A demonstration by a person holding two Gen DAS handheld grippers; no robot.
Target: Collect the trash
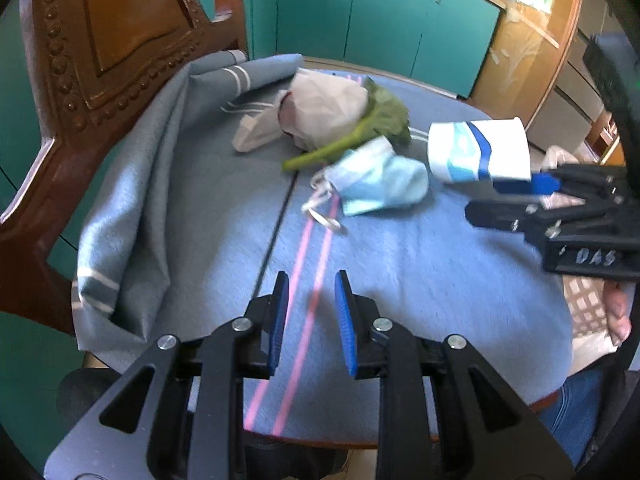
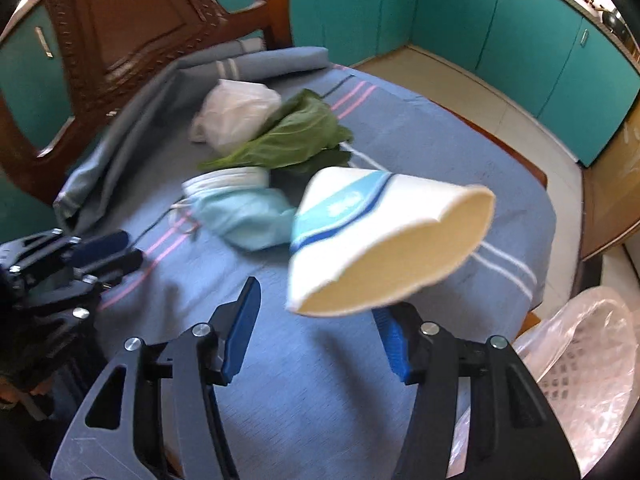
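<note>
A squashed white paper cup (image 2: 384, 240) with blue bands lies on its side, its mouth toward the right wrist camera. My right gripper (image 2: 316, 296) stands open. Its right fingertip is hidden under the cup's rim and its left pad (image 2: 244, 312) is clear of the cup. In the left wrist view the cup (image 1: 480, 152) rests against the upper finger of my right gripper (image 1: 486, 200). A blue face mask (image 1: 380, 180), a green leaf (image 1: 380, 116) and a crumpled white bag (image 1: 320, 108) lie on the blue tablecloth (image 1: 400, 264). My left gripper (image 1: 312, 276) hovers over the cloth, nearly closed and empty.
A carved wooden chair (image 1: 100, 60) stands at the table's far left with a grey cloth (image 1: 132, 184) draped over it. A white basket lined with clear plastic (image 2: 580, 360) sits on the floor right of the table. Teal cabinets (image 2: 520, 20) line the walls. A person's hand (image 1: 618, 312) is at the right.
</note>
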